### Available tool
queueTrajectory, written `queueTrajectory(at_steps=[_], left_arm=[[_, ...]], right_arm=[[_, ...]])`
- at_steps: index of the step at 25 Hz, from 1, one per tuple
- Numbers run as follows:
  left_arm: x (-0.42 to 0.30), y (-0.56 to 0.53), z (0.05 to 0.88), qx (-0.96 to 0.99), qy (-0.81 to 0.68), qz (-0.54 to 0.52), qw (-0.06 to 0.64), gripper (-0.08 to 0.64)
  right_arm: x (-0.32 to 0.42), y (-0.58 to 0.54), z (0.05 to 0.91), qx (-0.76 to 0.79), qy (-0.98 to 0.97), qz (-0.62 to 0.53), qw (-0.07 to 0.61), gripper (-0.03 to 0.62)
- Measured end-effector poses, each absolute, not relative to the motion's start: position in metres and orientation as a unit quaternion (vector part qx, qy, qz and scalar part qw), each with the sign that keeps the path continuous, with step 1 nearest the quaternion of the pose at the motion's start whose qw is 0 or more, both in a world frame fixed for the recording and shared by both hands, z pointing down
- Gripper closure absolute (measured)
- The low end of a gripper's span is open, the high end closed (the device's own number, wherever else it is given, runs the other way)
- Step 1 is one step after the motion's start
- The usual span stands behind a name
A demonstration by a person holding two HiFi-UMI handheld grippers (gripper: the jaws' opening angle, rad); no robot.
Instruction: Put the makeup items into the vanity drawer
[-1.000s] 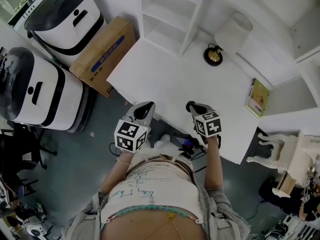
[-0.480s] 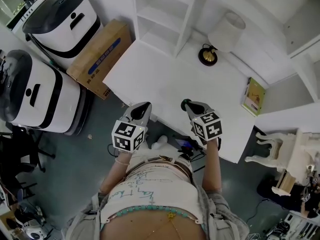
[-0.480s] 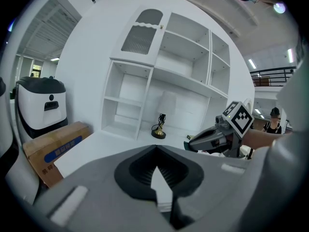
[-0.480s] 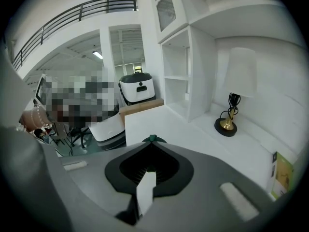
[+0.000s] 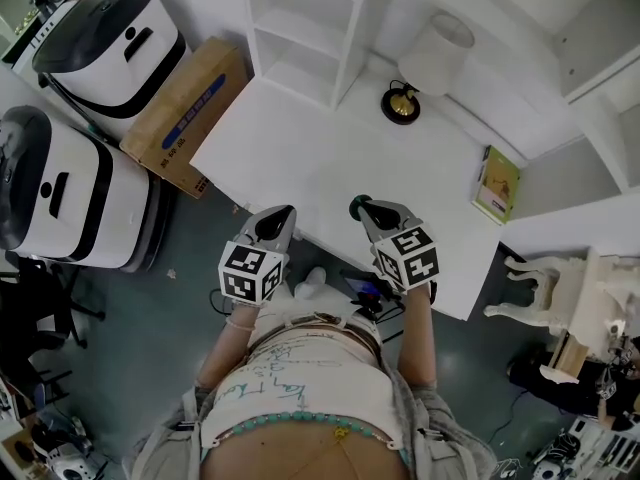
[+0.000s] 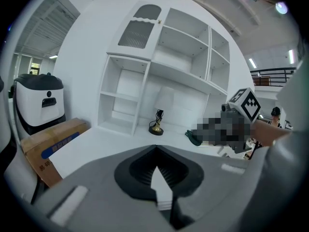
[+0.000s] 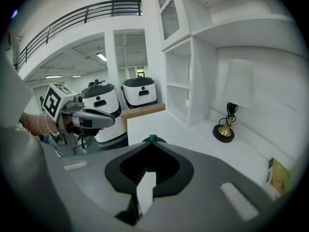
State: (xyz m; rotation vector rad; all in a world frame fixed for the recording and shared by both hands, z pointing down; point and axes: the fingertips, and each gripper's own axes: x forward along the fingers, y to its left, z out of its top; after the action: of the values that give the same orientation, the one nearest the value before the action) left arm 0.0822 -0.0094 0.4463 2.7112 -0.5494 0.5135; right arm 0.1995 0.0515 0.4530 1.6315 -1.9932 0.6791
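Right tool (image 5: 357, 209), jaws clamped on a dark green makeup item (image 7: 152, 139), stands higher above the bench (image 5: 300, 148) than before; left tool (image 5: 284, 212) closed, empty. We judge transport underway; drawer unseen.

A small dark green makeup item (image 5: 355, 206) is pinched by the right gripper (image 5: 364, 211).

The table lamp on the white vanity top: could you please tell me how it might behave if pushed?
The lamp probably tips easily: a broad shade stands over a small round base. That brass-coloured base may be heavy, steadying it somewhat.
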Motion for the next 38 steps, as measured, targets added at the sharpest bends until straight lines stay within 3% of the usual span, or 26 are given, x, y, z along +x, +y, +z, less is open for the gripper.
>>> queueTrajectory(at_steps=[25, 38], left_arm=[[0.095, -0.016, 0.455, 0.944, -0.215, 0.194, 0.158, 0.558], [0.066, -0.056, 0.457, 0.941, -0.218, 0.206, 0.155, 0.558]], right_arm=[[0.201, 0.046, 0.443, 0.569, -0.755, 0.229, 0.233, 0.563], [0.178, 0.006, 0.44, 0.57, -0.756, 0.228, 0.227, 0.563]])
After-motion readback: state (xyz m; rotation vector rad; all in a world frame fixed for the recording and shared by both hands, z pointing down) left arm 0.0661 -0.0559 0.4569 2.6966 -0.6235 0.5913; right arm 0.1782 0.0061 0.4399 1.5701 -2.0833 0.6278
